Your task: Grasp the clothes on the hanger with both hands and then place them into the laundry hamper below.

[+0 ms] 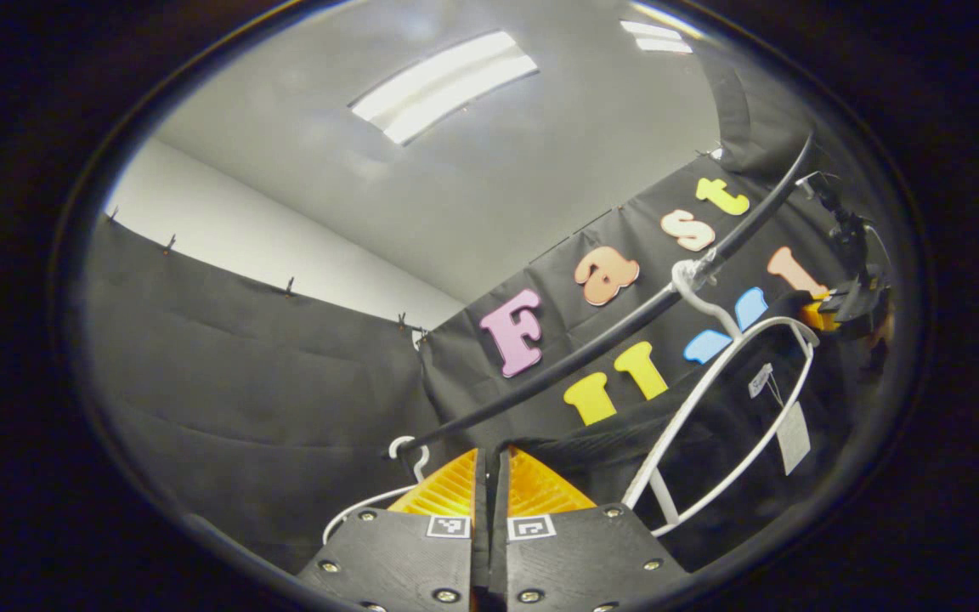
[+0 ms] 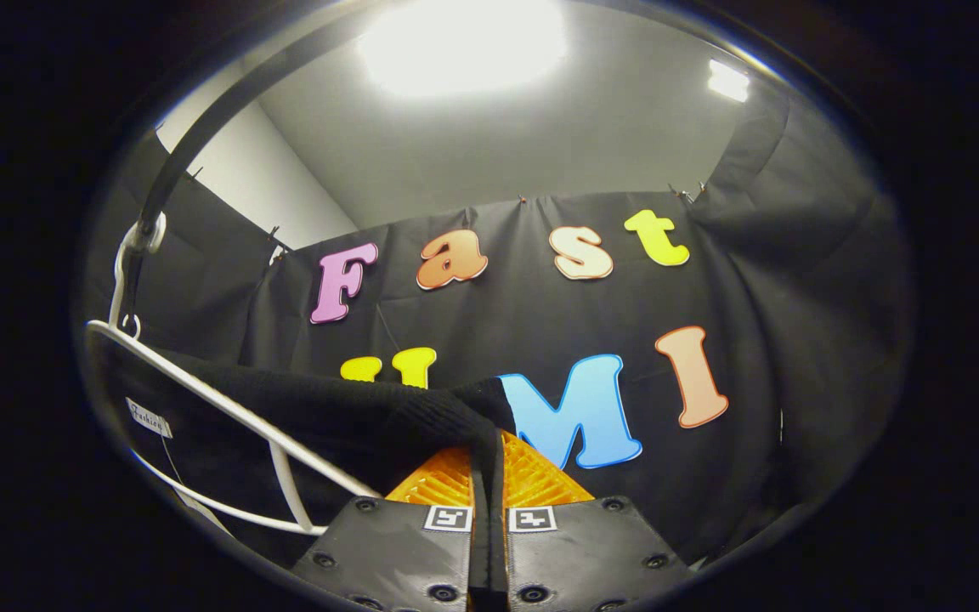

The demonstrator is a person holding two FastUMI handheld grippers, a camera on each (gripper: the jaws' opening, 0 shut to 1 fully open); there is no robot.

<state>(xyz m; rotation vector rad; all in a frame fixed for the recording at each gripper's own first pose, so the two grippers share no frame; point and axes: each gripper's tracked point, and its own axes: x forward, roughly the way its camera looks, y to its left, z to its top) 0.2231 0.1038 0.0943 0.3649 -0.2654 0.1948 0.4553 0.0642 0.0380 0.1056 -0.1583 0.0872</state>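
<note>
I have my right gripper (image 2: pixel 487 463) clenched on the black garment (image 2: pixel 328 408) and my left gripper (image 1: pixel 489 476) clenched at its other shoulder; next, lift it off the hanger (image 1: pixel 710 408).

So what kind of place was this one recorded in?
Likely a cloth-walled recording booth set up as a laundry corner: black cloth walls, a clothes rail, a white hanger carrying a black garment.

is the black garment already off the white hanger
No: in the right gripper view the black garment is draped over the white hanger, which hooks on the dark rail.
</note>
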